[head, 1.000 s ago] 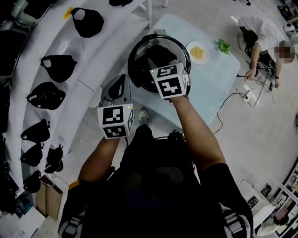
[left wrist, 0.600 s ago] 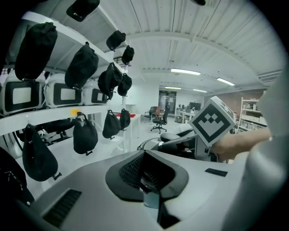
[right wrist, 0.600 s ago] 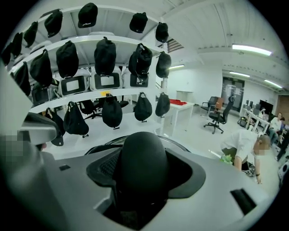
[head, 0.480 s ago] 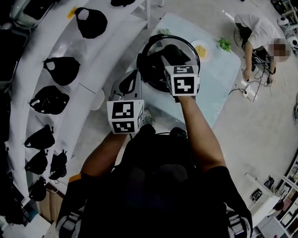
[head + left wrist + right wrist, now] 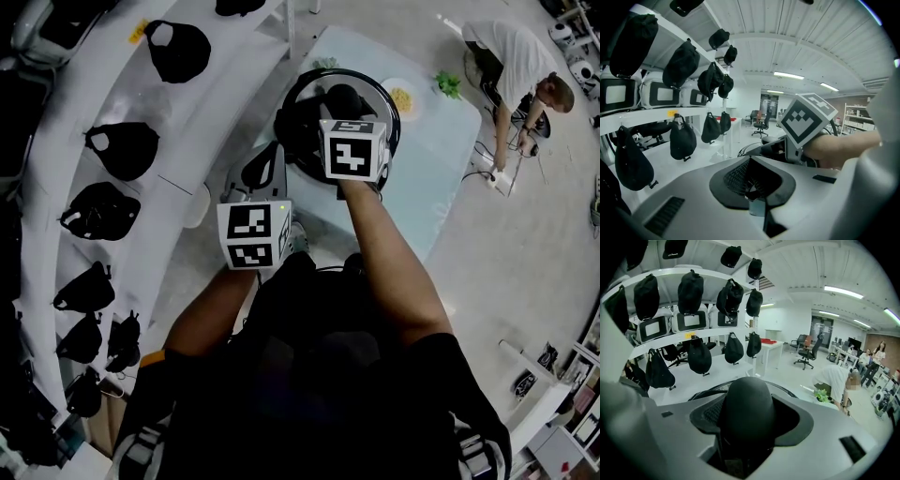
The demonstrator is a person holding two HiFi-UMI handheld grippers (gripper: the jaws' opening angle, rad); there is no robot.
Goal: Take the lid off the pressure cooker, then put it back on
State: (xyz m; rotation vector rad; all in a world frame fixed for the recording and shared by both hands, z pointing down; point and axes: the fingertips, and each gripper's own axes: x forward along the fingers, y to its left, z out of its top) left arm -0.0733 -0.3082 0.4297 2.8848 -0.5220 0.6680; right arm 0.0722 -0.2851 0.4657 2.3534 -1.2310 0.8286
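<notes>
Pale blue worktop (image 5: 441,159) in the upper middle of the head view, with white shelves (image 5: 56,141) hung with black bags (image 5: 122,148) running down the left edge. Carries the pressure cooker (image 5: 298,120) near its left end: round and dark, ringed by a bright rim. Shows the black lid (image 5: 314,112) inside that rim, topped by a rounded black knob (image 5: 746,404); seated or slightly raised, cannot tell. Shares the worktop with a small plate (image 5: 401,97) of yellow food just right of the cooker and a green plant (image 5: 448,84) beyond it. Farther off, at the upper right corner, a person (image 5: 520,66) bending over the floor.

Right tool (image 5: 342,101) reaching over the cooker's middle, jaws clamped around the knob, which fills the gap between them in the right gripper view. Left tool (image 5: 261,169) held off the worktop's near left edge, beside the cooker but apart from it, jaws pressed together with nothing between them.
</notes>
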